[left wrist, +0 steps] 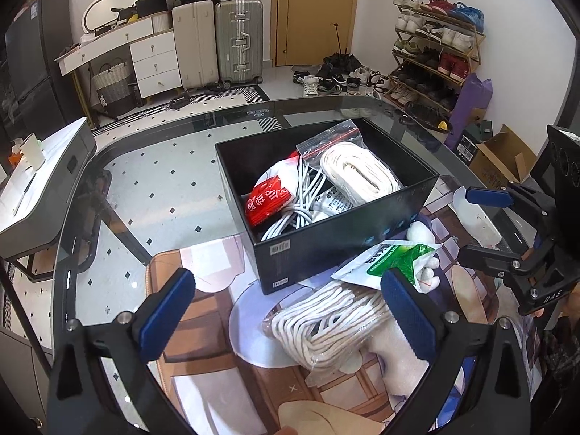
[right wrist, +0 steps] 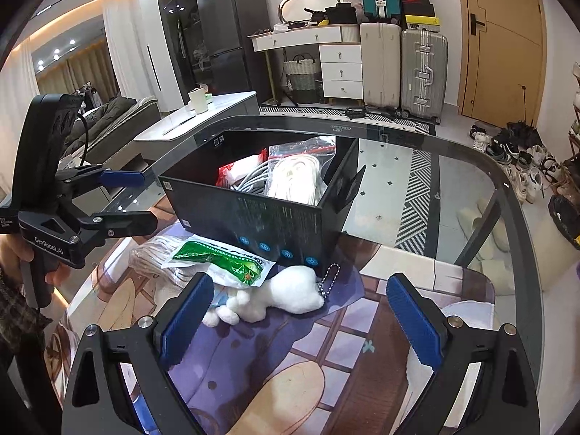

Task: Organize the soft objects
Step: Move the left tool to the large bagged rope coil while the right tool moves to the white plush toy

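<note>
An open black box (left wrist: 326, 253) sits on a printed mat (left wrist: 217, 380) and holds a bagged white rope coil (left wrist: 359, 174), a red packet (left wrist: 268, 199) and white cable (left wrist: 301, 210). In front of it lie another bagged rope bundle (left wrist: 326, 330), a green-and-white packet (left wrist: 391, 259) and a white plush toy (right wrist: 290, 293). My left gripper (left wrist: 288, 277) is open just above the rope bundle, holding nothing. My right gripper (right wrist: 300, 279) is open over the plush toy, with nothing between its fingers. Each gripper shows in the other's view: right gripper (left wrist: 465, 223), left gripper (right wrist: 148, 198).
The mat lies on a round glass table (left wrist: 145, 181) with a dark rim. A white side table (left wrist: 43, 181) stands to the left. Suitcases (left wrist: 217, 43), a shoe rack (left wrist: 435, 47) and a cardboard box (left wrist: 504, 159) stand on the floor beyond.
</note>
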A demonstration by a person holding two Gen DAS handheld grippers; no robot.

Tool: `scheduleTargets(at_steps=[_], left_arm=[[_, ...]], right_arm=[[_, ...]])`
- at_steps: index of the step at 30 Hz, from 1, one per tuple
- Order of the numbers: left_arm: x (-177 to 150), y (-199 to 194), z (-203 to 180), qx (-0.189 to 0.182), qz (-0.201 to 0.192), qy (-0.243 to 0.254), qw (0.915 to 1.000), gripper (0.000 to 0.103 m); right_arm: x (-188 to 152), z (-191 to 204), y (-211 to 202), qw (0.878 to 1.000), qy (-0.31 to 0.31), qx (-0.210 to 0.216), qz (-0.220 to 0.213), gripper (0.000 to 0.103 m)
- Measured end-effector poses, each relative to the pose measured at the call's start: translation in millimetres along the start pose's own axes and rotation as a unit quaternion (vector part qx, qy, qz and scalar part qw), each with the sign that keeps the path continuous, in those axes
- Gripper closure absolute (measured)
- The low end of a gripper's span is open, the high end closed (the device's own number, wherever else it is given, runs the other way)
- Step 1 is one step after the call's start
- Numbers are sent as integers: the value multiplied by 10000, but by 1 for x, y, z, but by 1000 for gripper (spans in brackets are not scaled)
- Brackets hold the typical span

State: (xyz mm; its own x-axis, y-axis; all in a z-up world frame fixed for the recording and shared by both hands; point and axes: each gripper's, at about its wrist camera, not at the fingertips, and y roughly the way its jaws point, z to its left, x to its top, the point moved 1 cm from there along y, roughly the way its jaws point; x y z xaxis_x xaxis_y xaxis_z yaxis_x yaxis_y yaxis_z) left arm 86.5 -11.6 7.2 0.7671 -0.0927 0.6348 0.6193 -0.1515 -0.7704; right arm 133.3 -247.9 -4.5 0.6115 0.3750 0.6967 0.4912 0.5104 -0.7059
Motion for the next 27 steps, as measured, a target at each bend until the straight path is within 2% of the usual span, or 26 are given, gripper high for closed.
scheduleTargets(at_steps=[13,27], left_arm=[[-19,-1,0,-171,69,136,9997,0],[-34,9,-12,-446,163,397,9981,0]], right_arm=[[-22,10,16,9994,-151,81,305,5],[-28,22,34,9979,-372,48,531,5]])
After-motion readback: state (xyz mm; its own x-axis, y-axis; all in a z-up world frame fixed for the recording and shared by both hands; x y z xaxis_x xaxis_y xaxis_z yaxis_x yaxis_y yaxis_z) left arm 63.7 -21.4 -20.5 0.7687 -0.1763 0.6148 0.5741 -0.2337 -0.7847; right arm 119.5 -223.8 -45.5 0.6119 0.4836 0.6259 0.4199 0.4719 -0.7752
